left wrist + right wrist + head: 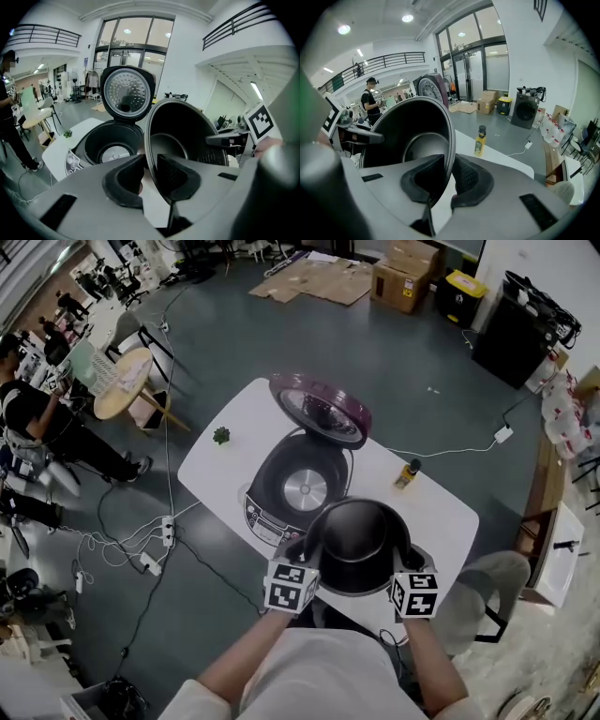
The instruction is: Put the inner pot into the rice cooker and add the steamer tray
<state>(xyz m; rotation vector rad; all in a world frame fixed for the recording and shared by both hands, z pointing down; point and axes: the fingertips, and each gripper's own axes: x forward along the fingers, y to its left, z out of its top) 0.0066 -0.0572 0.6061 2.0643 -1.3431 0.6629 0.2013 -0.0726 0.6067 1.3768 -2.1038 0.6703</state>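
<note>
Pretty busy room around this one: white tabletop [441, 512] out in the middle of a grey floor, power strip [167, 532] and loose cables trailing off its left side, a chair [487, 592] tucked in at the near right, cardboard boxes [408, 273] way off at the far end, a person in black [37, 423] over on the left. On the tabletop itself: small green plant [221, 435] near the far left corner, yellow bottle [407, 473] standing upright to the right of the rice cooker [281, 493], both apart from it. Cooker wide open, purple lid [323, 411] flipped up on the far side, silver heating plate showing at the bottom of the well. Inner pot [361, 545] held up off the tabletop just near-right of the cooker, covering the cooker's near-right edge from above. Mouth up, bottom down, so round axis roughly vertical, dark inside on show. Left tongs [149, 171] clamped on the pot's left rim, one pad inside the wall and one outside; right tongs [449, 174] gripping the right rim the same way.
</note>
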